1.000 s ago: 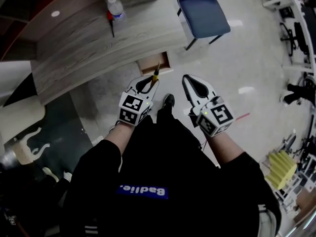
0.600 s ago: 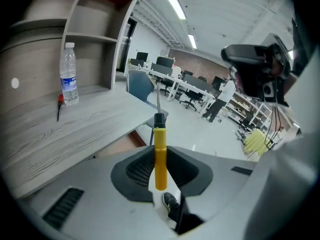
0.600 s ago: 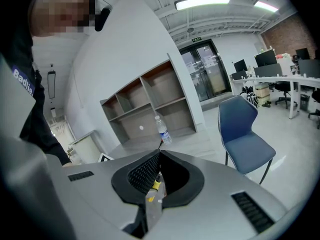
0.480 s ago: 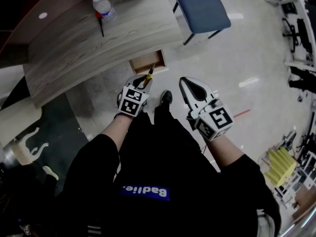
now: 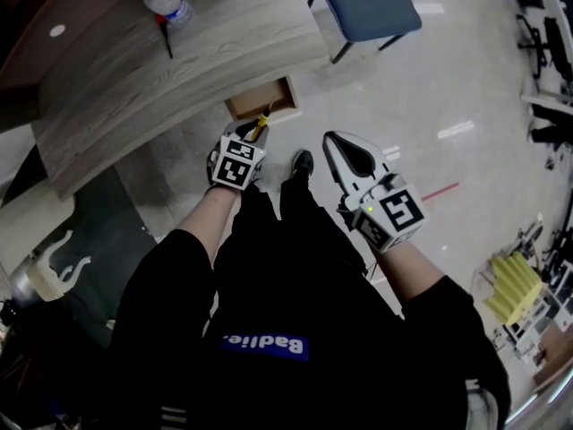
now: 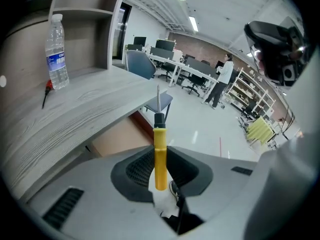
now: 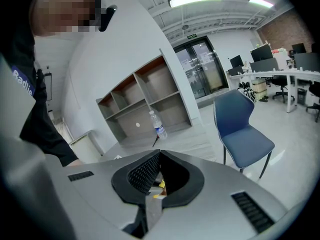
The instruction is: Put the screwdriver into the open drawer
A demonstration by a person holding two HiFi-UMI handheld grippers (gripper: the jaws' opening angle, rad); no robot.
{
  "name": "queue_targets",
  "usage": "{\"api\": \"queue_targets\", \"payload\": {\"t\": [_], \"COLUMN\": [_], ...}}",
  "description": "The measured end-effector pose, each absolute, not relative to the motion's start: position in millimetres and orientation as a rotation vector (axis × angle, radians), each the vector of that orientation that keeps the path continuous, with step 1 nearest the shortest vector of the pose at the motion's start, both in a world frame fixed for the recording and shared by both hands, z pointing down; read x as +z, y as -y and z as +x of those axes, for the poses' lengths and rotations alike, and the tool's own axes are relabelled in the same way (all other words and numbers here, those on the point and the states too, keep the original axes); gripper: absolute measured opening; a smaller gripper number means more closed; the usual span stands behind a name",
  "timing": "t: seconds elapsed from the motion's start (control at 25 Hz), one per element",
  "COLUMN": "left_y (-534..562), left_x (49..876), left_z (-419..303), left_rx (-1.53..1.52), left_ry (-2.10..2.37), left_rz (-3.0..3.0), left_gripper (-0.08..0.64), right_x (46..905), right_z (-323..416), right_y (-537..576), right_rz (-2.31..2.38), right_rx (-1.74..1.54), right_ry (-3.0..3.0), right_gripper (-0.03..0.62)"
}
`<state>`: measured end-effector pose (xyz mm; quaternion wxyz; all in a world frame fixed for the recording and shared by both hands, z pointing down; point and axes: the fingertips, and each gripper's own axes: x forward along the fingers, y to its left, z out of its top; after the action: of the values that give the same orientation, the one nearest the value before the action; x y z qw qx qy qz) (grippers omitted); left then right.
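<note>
My left gripper clamps the yellow-handled screwdriver; the open drawer lies just ahead, below. My right gripper is closed, empty. Placing it inside remains.

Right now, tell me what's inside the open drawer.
Only bare wooden bottom shows in the drawer. Its back lies under the desk, and the screwdriver tip overlaps its near edge.
</note>
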<state>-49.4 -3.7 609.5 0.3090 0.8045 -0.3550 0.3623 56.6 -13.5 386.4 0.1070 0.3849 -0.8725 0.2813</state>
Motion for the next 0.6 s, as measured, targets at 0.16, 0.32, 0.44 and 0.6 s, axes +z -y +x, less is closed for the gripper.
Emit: {"api": "queue_targets", "payload": {"t": [0.16,0.32,0.44,0.6], "left_y": [11.9,18.7,19.7,21.0], "left_x": [626.0,646.3,660.8,674.5], "left_z": [-53.5,-51.1,-49.7,-52.4], "left_rx": [1.025,1.067,1.088,1.144], "left_ry": [0.938,0.924,0.913,0.905], "left_rz": [2.123,2.151,2.141,2.1], "left_gripper": [0.074,0.074,0.074,0.074], "right_x": [397.9,409.8,414.6,416.9], "right_z": [64.1,71.9,76.3,83.2], "right_y": [11.1,6.7,4.4,6.4], "right_rz": [1.152,1.17,1.174,1.193], "right_rx": [0.837,0.873,0.895,0.881], "right_ry": [2.548,2.515,2.498,2.497], "right_gripper": [0.029,0.029,0.029,0.029]}}
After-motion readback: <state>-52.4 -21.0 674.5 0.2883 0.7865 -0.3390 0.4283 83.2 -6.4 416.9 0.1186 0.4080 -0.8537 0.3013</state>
